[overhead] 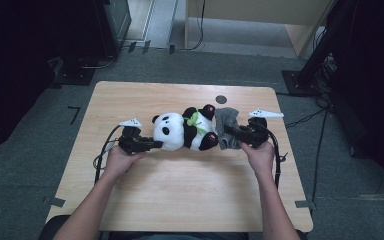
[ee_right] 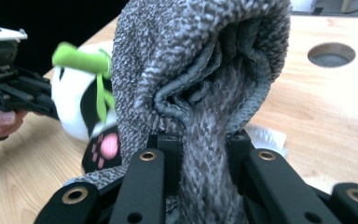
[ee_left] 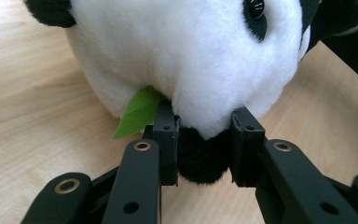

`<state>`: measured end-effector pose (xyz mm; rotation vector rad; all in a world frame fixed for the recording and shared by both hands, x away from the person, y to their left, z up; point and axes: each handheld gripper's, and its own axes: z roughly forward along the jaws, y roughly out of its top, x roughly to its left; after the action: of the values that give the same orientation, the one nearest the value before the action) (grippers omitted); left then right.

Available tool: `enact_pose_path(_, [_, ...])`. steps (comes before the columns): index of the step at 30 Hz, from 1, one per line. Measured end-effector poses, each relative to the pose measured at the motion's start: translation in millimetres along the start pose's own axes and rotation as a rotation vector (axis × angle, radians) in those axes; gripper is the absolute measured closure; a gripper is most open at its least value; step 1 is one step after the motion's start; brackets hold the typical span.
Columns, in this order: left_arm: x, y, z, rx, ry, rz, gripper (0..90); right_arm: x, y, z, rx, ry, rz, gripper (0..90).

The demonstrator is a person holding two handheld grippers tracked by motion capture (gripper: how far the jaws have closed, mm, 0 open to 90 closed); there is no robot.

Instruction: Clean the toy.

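- You had the panda plush [overhead: 182, 131] lying on its side near the middle of the wooden table [overhead: 180, 185], head toward your left hand, feet toward your right.
- Your left gripper [ee_left: 203, 140] was clamped on the black tuft at the panda's head, pads squeezing the fur; a green leaf [ee_left: 137, 112] poked out beside the jaw.
- Your right gripper [ee_right: 204, 154] was pinched shut on the grey knitted hat [ee_right: 200, 70], which stood bunched just beside the panda's feet.
- Both things looked light and soft, so they should have given under the pads rather than slipped; the knit would stretch and sag.
- A grip on the hat's rim, opening facing the toy, seemed best for pulling it on.
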<state>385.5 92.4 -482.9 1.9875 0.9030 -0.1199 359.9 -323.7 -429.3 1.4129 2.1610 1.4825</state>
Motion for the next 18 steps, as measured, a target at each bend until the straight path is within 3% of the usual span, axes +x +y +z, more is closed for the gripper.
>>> enact_pose_path(3, [-1.9,-2.7,0.6,0.018,-0.023,0.022,69.0,2.7,4.3,4.1,0.009,0.031,-0.021,75.8])
enact_pose_path(5, [-2.7,-4.8,2.2,0.018,0.003,0.046,67.1,4.6,6.8,14.5,0.053,0.044,-0.044,75.7])
enact_pose_path(8, [-0.6,-6.3,4.7,0.039,0.044,0.042,59.1,7.3,8.5,35.0,0.136,0.036,-0.084,75.6])
enact_pose_path(13, [0.9,-6.6,0.4,0.005,0.076,0.098,42.1,2.0,14.1,50.0,0.176,0.056,-0.042,75.6])
enact_pose_path(18, [0.1,-5.7,-6.5,-0.039,0.080,0.167,37.4,-3.1,22.8,54.2,0.223,0.021,-0.030,75.7])
